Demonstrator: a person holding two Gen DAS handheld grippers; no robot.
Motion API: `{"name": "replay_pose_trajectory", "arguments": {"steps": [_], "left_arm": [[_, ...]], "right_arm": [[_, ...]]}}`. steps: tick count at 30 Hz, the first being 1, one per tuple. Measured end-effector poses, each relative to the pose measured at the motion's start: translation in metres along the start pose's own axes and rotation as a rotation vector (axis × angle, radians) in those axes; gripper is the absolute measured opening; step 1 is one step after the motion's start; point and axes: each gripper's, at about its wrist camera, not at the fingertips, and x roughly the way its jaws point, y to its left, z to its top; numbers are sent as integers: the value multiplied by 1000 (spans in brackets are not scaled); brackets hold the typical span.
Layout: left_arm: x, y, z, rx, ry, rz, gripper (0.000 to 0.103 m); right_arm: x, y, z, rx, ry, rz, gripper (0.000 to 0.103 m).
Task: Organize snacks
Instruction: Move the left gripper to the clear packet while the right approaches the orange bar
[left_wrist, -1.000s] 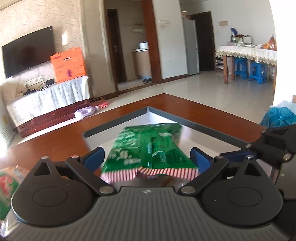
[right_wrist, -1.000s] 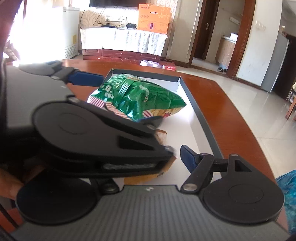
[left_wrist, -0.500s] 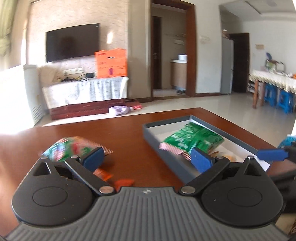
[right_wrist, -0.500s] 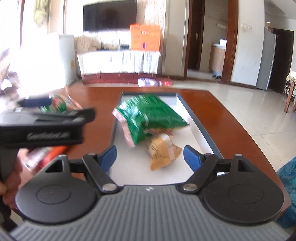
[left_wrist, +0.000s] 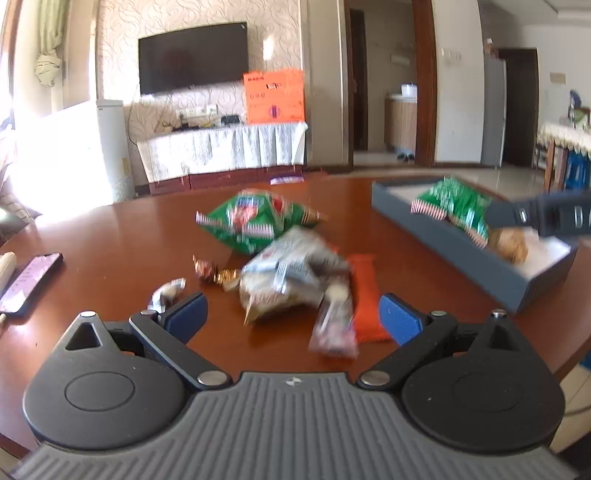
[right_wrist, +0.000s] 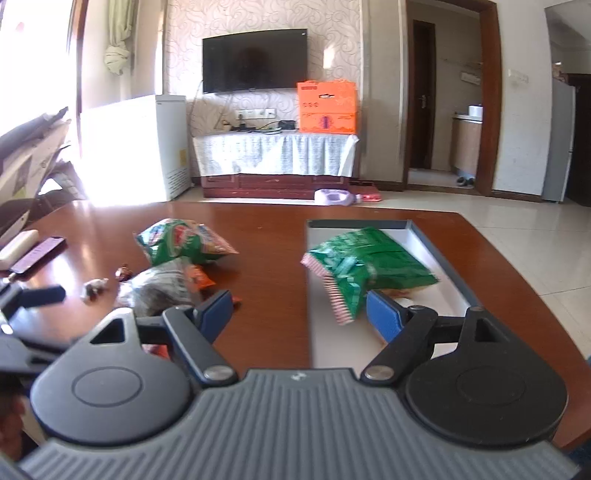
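Note:
My left gripper (left_wrist: 293, 317) is open and empty, just in front of a loose pile: a silver packet (left_wrist: 291, 273), an orange bar (left_wrist: 365, 295), a dark wrapper (left_wrist: 334, 325) and small candies (left_wrist: 212, 271). A green-and-red bag (left_wrist: 251, 218) lies behind the pile. The grey tray (left_wrist: 461, 251) at right holds a green bag (left_wrist: 458, 206) and a tan snack (left_wrist: 511, 245). My right gripper (right_wrist: 299, 314) is open and empty at the tray's (right_wrist: 439, 243) near left edge, close to the green bag (right_wrist: 365, 262). The pile also shows in the right wrist view (right_wrist: 162, 288).
A phone (left_wrist: 29, 280) and a pale stick lie at the wooden table's (left_wrist: 110, 240) left side. The table's edge runs close on the right of the tray. A TV stand and an orange box stand beyond the table.
My left gripper let go of the green bag in the tray and swung left to the pile of snacks. My right gripper drew back and turned left.

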Motion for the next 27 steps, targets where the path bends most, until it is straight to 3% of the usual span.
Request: {"name": "replay_pose_trajectory", "arguments": {"steps": [3,5,6,7,10,16,22,27], "left_arm": [[9,2,-3,26,33,-3,86],[18,-1,-4,30,67,-19,70],[20,-2,-7,35,82,-20,68],[24,-5,-5,40,95,-17,66],[27,-7,-8,46,102,-13,66],[29,-6,-6,35,108,-27,69],[29,-6,-7,32,110,-23,78],[30,-4,-8,25,111,-23,80]], "right_arm": [[7,18,-1,-14,26,42,81],[14,32,-3,-35,50,65,80],[19,39,-5,-48,68,71,78],[26,44,-6,-58,94,73,68],[46,49,-10,-42,171,76,49],[71,49,-11,32,209,65,49],[98,57,-12,51,256,9,51],[99,70,-11,-9,234,-4,53]]}}
